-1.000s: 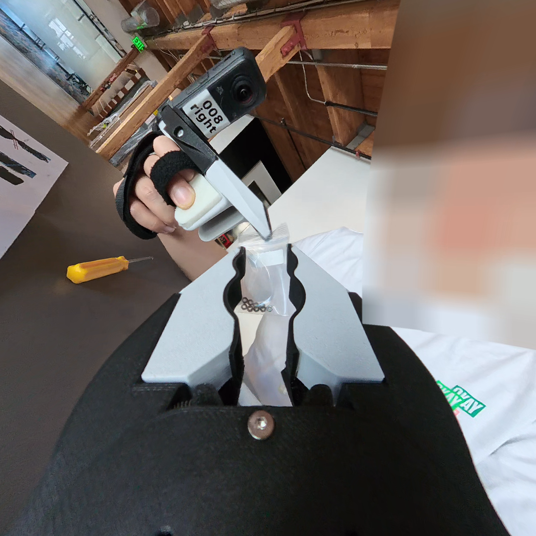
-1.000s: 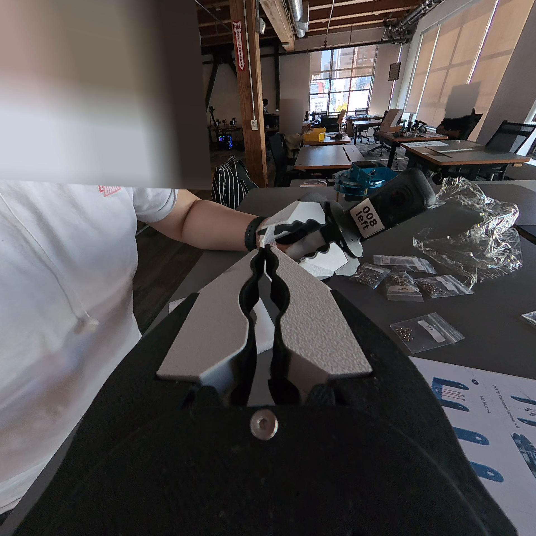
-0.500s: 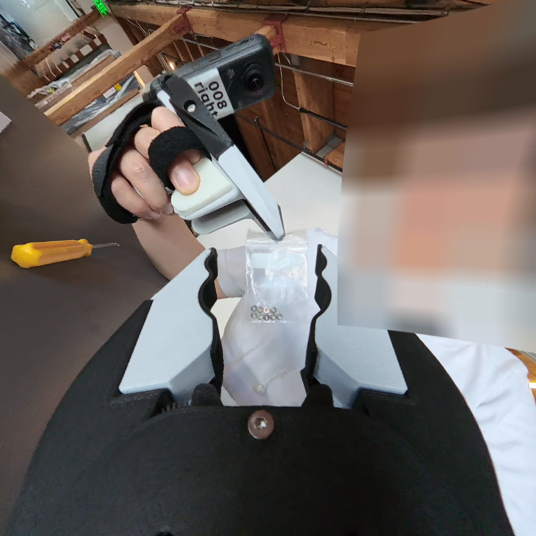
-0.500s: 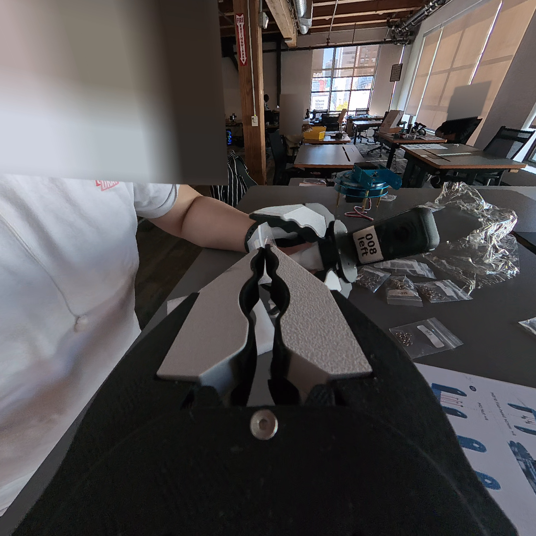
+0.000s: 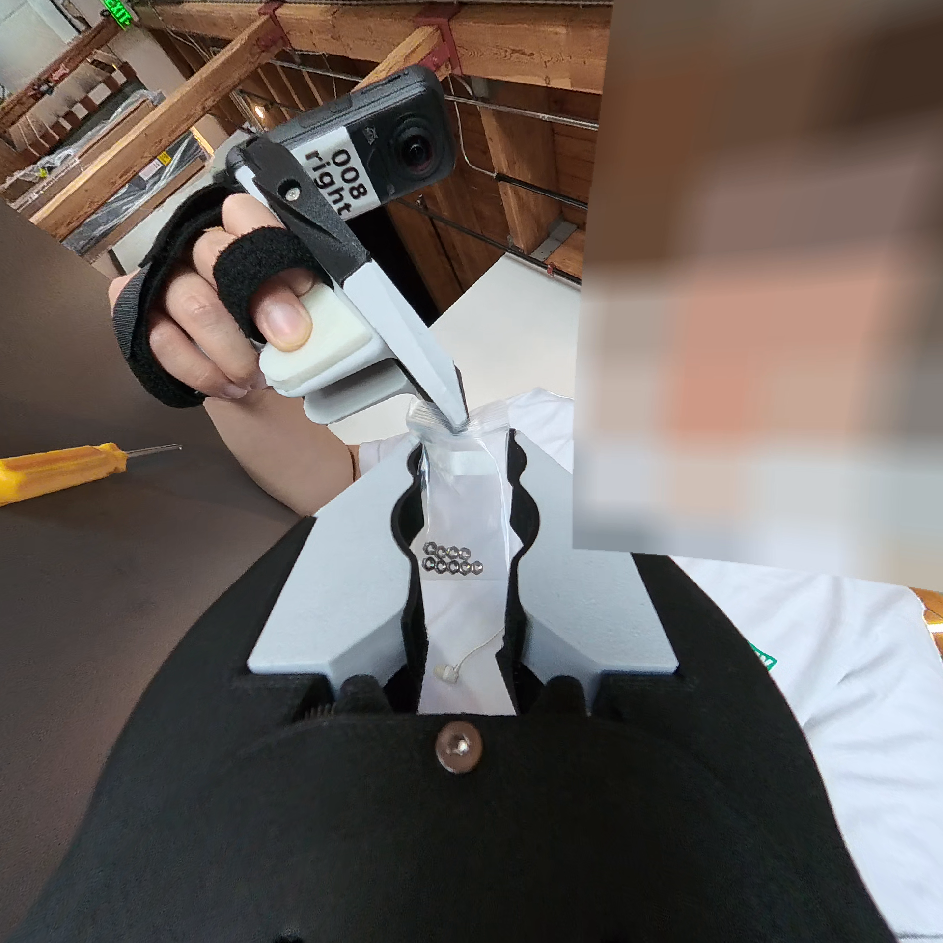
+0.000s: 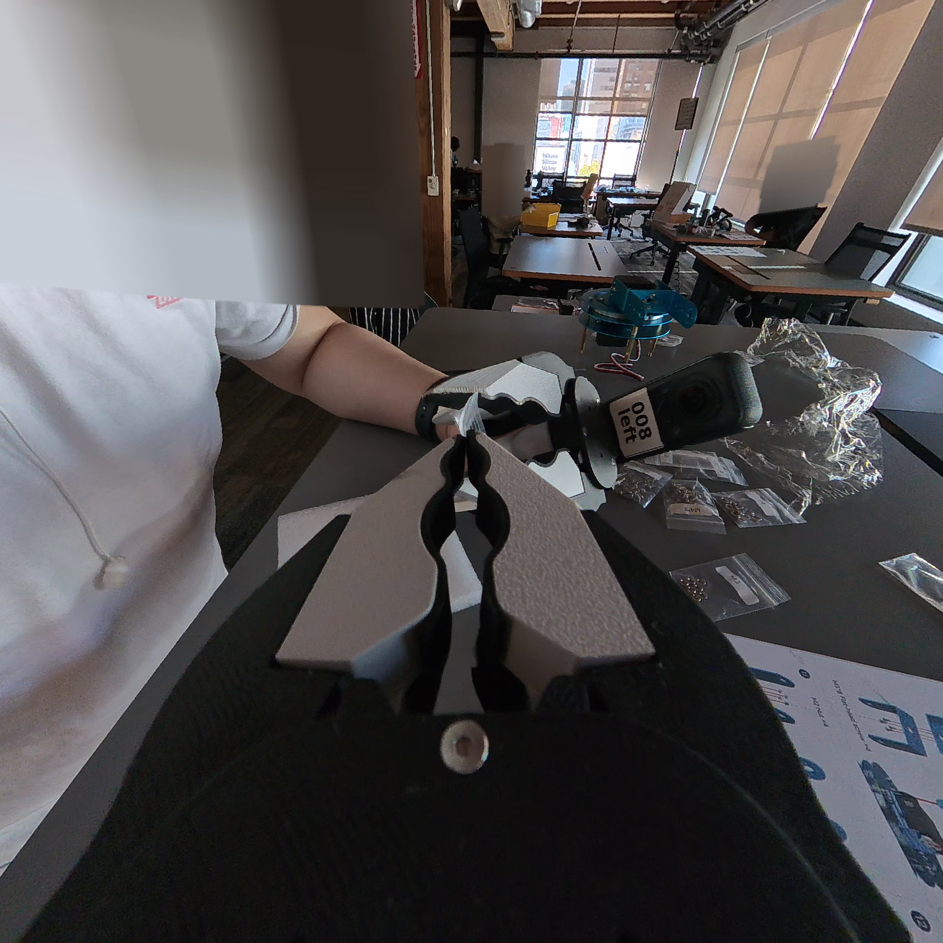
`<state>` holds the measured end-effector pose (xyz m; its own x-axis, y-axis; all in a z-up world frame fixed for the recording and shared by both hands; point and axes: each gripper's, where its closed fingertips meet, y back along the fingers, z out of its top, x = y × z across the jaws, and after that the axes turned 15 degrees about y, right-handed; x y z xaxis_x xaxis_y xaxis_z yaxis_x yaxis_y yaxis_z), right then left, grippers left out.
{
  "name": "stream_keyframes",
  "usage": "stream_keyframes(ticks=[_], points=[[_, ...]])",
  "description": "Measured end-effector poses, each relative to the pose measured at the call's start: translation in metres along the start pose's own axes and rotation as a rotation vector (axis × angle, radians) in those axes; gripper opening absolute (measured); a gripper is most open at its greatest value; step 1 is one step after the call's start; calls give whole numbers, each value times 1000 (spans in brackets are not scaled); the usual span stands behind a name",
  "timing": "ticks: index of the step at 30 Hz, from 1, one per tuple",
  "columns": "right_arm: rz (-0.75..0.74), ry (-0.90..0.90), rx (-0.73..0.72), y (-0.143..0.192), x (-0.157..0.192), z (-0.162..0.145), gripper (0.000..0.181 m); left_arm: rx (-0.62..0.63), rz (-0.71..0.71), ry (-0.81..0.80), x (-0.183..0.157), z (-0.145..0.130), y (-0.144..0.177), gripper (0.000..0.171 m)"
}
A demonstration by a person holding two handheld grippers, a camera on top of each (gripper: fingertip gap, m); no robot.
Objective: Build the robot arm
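A small clear zip bag [image 5: 464, 510] with several small hex nuts [image 5: 451, 559] in it hangs in the air in front of a person in a white shirt. My left gripper [image 5: 464, 444] is shut on the bag, its jaws pressing the bag's two side edges. My right gripper [image 6: 467, 439] is shut on the bag's top edge [image 6: 469, 416]. In the left wrist view it comes down from the upper left and pinches that edge [image 5: 456, 418]. The left gripper's fingers [image 6: 515, 377] show in the right wrist view, just beyond my right fingertips.
A yellow-handled screwdriver [image 5: 56, 469] lies on the dark table [image 5: 102, 612]. Several small hardware bags [image 6: 694, 505], crumpled clear plastic [image 6: 826, 408], a blue metal assembly [image 6: 633, 311] and a printed sheet [image 6: 867, 765] lie on the table to the right. Both grippers' tips are close together, under 4 cm apart.
The left jaws opened wide half a second ago and have closed back onto the bag's sides. The right gripper has kept its pinch on the bag's top edge.
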<state>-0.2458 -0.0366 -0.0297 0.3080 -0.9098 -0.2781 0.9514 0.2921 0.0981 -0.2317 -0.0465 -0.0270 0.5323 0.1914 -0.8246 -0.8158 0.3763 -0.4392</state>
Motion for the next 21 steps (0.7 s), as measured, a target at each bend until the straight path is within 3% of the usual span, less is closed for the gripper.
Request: stream_keyframes(ticks=[1, 7, 9, 14, 17, 21], points=[[-2, 0, 4, 0, 0, -1, 0, 0, 7, 4, 1, 0, 1, 28], [52, -16, -31, 1, 7, 5, 0, 23, 67, 49, 5, -2, 8, 46], [82, -55, -65, 5, 9, 8, 0, 14, 162, -70, 5, 2, 16, 42], [242, -224, -210, 10, 18, 17, 0, 8, 417, -539, -8, 7, 16, 25], [319, -272, -256, 8, 25, 18, 0, 26, 464, -674, -13, 1, 6, 11], [308, -278, -274, 8, 22, 18, 0, 76, 555, -774, 0, -6, -3, 18]])
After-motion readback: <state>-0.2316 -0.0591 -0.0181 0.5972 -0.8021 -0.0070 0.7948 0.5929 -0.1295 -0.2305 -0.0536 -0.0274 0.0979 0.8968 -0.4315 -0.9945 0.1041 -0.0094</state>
